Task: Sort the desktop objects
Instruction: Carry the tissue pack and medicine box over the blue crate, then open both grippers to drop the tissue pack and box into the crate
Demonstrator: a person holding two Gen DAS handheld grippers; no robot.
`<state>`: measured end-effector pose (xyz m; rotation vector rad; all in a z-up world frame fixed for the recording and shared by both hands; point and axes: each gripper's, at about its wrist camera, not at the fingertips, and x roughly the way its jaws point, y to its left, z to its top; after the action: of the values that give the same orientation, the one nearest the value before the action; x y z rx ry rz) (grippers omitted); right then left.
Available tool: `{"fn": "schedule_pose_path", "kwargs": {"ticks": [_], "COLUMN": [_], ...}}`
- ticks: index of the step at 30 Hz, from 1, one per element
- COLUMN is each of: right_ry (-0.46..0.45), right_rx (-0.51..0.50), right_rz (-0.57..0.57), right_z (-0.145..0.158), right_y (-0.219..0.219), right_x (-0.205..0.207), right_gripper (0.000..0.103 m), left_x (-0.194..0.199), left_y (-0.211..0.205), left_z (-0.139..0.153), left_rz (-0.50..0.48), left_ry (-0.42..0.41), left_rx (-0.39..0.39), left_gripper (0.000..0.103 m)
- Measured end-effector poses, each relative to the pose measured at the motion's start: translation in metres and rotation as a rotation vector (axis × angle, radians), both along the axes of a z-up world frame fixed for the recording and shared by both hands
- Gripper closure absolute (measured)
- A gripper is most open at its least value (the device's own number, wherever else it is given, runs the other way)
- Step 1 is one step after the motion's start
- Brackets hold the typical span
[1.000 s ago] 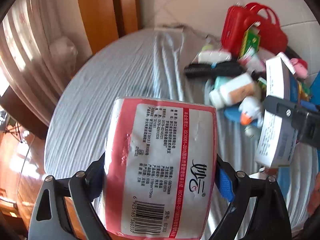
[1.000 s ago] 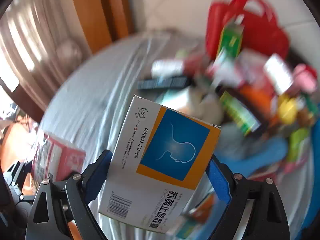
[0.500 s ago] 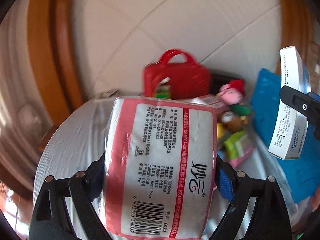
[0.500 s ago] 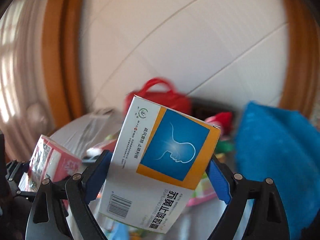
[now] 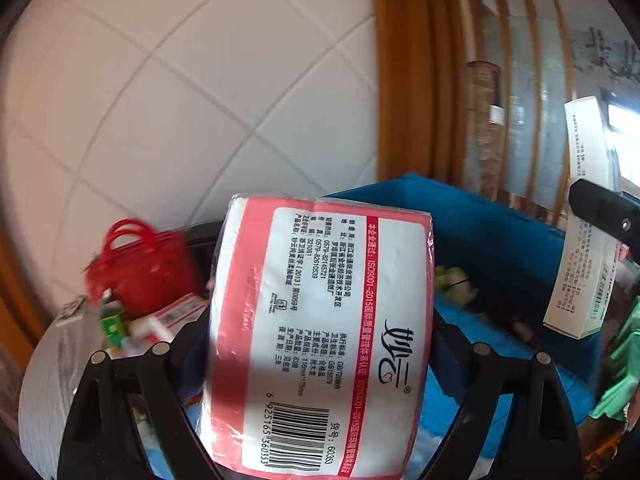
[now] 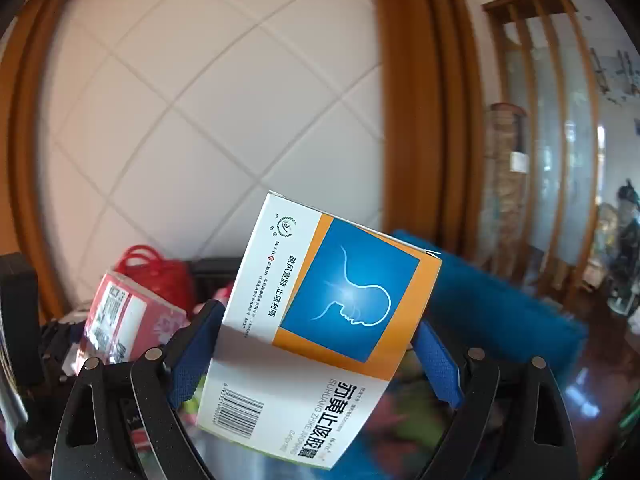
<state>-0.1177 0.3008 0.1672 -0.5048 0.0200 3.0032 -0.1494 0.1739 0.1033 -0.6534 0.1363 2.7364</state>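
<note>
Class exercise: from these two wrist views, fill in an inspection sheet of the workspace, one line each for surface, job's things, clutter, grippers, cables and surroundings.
Surface: grey table, only its left part visible.
Job's things: pink tissue pack; medicine box; blue bin behind them, something green inside.
Clutter: red handbag, small green box, other packets, blurred.
Grippers: left gripper shut on the tissue pack; right gripper shut on the medicine box.
Cables: nothing seen.
Surroundings: white tiled wall, wooden door frame, slatted glass partition.
</note>
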Motion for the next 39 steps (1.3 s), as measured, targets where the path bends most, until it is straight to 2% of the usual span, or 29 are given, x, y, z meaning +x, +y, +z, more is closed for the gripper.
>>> {"fn": "schedule_pose_path", "kwargs": {"ticks": [3,7,12,13,16,23,39], "right_ry": [-0.009,-0.039,-0.118,-0.135,-0.177,-0.242,-0.325], "right_rx": [0.034,0.091,0.115,0.114,0.122,0.132,0.217], "right_rz": [-0.043,-0.087,-0.084,-0.081,-0.076,-0.062,-0.056], "right_z": [0.008,0.005,-0.016,-0.02,-0.036,-0.068,-0.092], "right_y": [0.049,0.108,0.166,0.176,0.196,0.23,0.243], "right_x": [0.003,-0.006,-0.026,-0.019,-0.025,-0.048,-0.078], "right_gripper": [0.012,0.012,0.012,0.012,0.012,0.012,0.012], "left_x": [-0.001,-0.003,-0.017,-0.021,-0.026,-0.033,-0.041], "left_y": [0.061,0.122,0.189,0.201,0.225,0.236,0.238], "left_z": [0.012,0.018,0.011,0.008,0.003,-0.012,-0.021], "left_rz": [-0.056,-0.099,-0.138,-0.128,-0.144,-0.124,-0.08], "left_ry": [0.008,-0.02,-0.077,-0.082,-0.13,-0.157,-0.155], "left_rx": [-0.017,-0.038,-0.109,-0.134,-0.148,-0.185,-0.2], "left_gripper": [0.012,0.012,0.013,0.013,0.013,0.013,0.009]}}
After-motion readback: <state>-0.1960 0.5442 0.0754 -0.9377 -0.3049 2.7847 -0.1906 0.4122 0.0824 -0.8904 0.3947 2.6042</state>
